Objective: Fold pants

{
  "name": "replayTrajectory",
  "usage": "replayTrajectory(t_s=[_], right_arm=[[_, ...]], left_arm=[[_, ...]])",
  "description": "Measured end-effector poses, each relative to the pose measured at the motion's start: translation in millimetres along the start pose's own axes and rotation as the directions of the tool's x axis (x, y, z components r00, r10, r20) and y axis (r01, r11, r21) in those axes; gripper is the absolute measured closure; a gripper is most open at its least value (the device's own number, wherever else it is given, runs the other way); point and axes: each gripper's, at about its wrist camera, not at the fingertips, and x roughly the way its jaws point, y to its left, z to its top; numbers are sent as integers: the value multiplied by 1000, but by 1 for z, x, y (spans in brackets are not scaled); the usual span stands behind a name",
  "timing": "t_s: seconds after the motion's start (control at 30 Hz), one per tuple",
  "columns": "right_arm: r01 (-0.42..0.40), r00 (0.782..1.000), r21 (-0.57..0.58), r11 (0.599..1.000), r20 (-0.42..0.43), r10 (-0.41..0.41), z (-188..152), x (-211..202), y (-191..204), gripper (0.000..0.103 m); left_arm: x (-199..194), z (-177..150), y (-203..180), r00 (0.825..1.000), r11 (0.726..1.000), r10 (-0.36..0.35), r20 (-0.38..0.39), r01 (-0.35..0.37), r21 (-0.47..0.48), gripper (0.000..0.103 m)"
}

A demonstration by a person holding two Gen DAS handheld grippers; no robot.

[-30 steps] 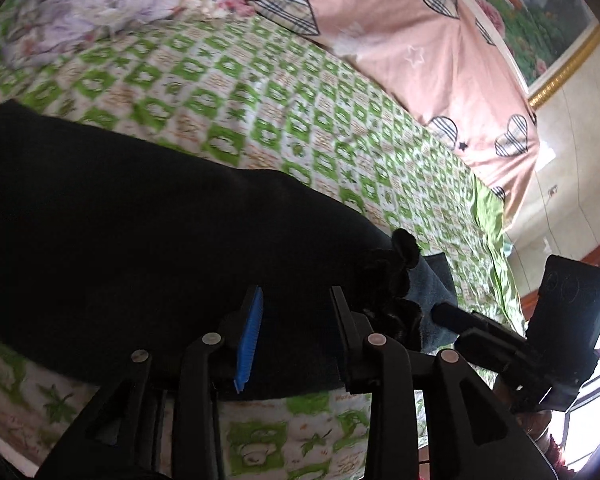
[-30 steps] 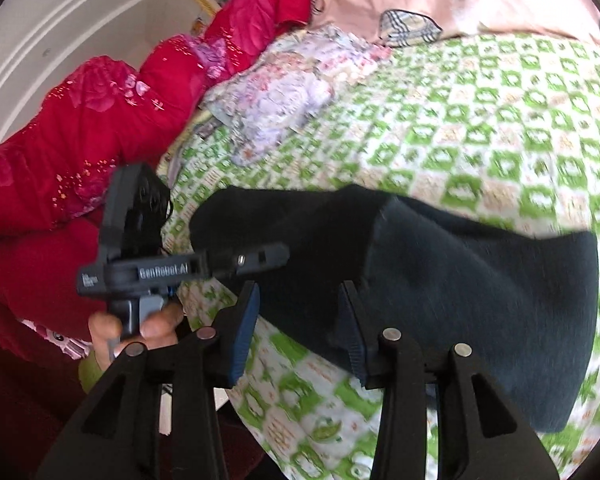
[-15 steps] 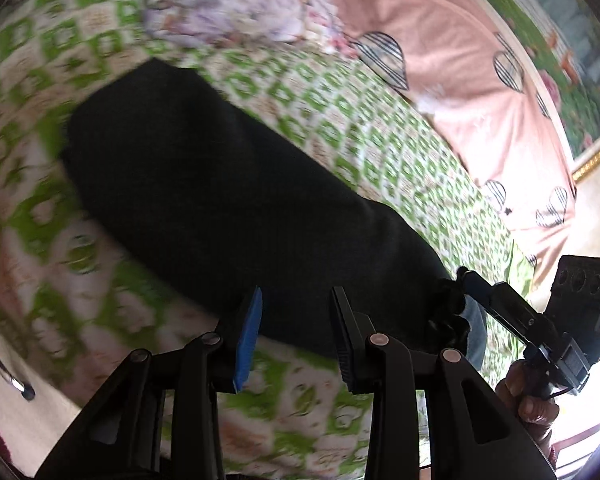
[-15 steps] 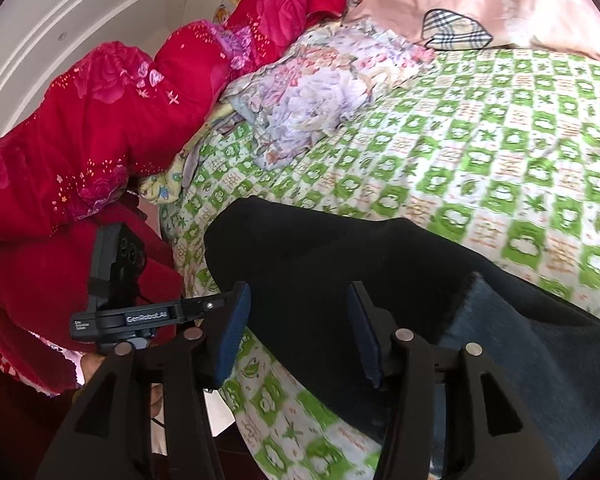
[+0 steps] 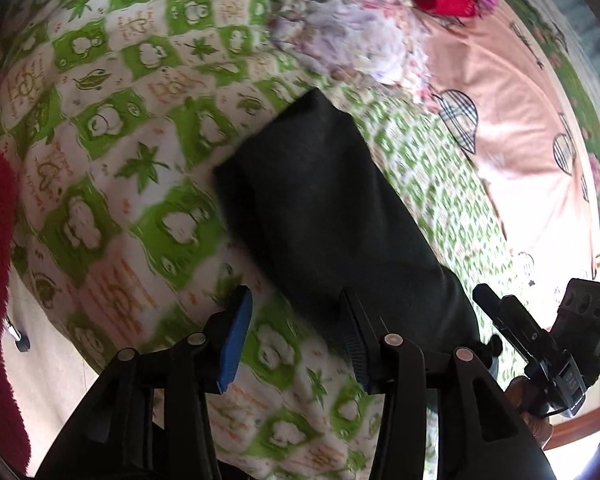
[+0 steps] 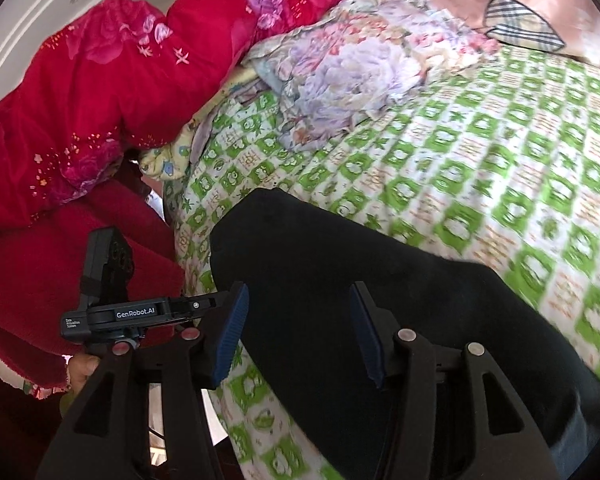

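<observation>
Bedsheet (image 5: pixel 100 184) under parted, downward-tilted tongs (image 5: pixel 296 332)

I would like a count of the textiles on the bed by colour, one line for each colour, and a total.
Black pants: 1
Green-and-white checked sheet: 1
Red quilt: 1
Pale floral cloth: 1
Pink cover with plaid hearts: 1
Total: 5
</observation>
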Motion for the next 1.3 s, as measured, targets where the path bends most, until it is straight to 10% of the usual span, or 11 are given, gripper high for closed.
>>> replayTrajectory(t_s=[0.87,1.03,1.3], right_arm=[[-44,941,-266,963,-335,-49,84,164,31,54],[-20,950,-305,952,-302,-77,80,157,42,78],[-25,984,-302,953,-174,-30,79,106,52,83]], left_arm=[[28,34,17,1000,997,-19,10,20,-74,69],[28,38,13,1000,998,10,3,-10,-57,78],[1,33,-16,999,1000,7,36,-7,20,83]])
